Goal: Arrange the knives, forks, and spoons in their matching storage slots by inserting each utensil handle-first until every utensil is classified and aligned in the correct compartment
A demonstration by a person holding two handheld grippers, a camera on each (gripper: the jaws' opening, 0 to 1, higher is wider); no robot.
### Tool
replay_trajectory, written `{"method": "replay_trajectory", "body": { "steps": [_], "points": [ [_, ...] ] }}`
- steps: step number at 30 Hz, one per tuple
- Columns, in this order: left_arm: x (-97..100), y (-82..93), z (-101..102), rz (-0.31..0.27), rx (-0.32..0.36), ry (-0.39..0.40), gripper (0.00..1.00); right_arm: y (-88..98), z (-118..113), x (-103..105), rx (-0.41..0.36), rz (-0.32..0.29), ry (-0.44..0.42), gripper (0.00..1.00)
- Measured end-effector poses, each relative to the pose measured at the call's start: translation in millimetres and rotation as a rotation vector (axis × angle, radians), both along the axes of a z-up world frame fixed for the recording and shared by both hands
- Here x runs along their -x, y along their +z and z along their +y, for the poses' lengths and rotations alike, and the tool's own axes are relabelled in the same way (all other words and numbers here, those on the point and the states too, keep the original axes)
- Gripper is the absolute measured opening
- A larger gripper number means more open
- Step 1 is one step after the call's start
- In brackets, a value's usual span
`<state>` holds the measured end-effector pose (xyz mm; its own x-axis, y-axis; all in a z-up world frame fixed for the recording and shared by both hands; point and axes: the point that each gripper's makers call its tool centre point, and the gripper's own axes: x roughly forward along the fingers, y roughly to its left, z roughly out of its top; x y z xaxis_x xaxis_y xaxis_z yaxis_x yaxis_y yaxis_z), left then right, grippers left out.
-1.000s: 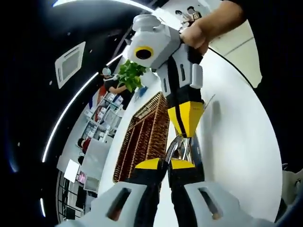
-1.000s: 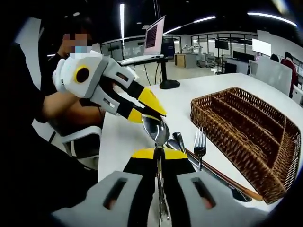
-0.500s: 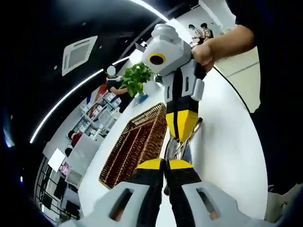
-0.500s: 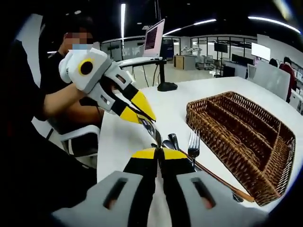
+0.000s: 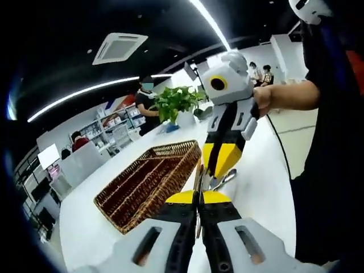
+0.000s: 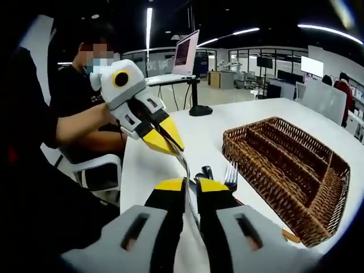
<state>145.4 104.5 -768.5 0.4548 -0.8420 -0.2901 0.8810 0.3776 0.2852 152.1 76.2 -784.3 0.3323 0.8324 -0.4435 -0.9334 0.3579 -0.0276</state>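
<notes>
A metal spoon [image 6: 183, 165], seen edge-on, runs from the left gripper down between my right jaws. The left gripper [image 6: 172, 146] comes in from the left and is shut on the spoon's upper end. My right gripper [image 6: 191, 186] has its yellow tips slightly parted around the spoon's handle. In the left gripper view the left gripper [image 5: 198, 197] pinches the thin spoon [image 5: 198, 176], and the right gripper [image 5: 220, 170] points down at it from above. A brown wicker tray [image 6: 310, 196] with long compartments sits on the white table. A fork [image 6: 230, 181] lies beside it.
Another utensil [image 6: 206, 170] and a brown-handled knife [image 6: 287, 234] lie on the table [image 6: 210, 128] near the fork. The wicker tray [image 5: 122, 213] lies left of the grippers. A laptop on a stand [image 6: 185, 54] and a potted plant [image 5: 176, 102] stand farther back.
The left gripper has rolled, turning the spoon from bowl-facing to edge-on. My right jaws have parted slightly around the handle. Both views have shifted with the hands.
</notes>
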Motion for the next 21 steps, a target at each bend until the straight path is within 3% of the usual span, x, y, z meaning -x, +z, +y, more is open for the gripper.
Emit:
{"method": "replay_trajectory", "body": {
  "steps": [5,12,18,21],
  "points": [
    [0.3,9.2,-1,0.042,0.13,-0.004,0.0,15.7,-6,-4,-0.063,-0.035,-0.031,0.18],
    [-3.9,9.8,-2,0.075,0.14,0.017,0.0,27.6,-22,-11,-0.072,-0.064,-0.098,0.31],
    [-15.1,8.7,3,0.192,0.191,0.066,0.0,35.4,-42,-18,-0.098,-0.077,-0.185,0.46],
    [-22.5,9.7,5,0.213,0.187,0.091,0.0,41.2,-54,-22,-0.125,-0.076,-0.236,0.53]
  ]
}}
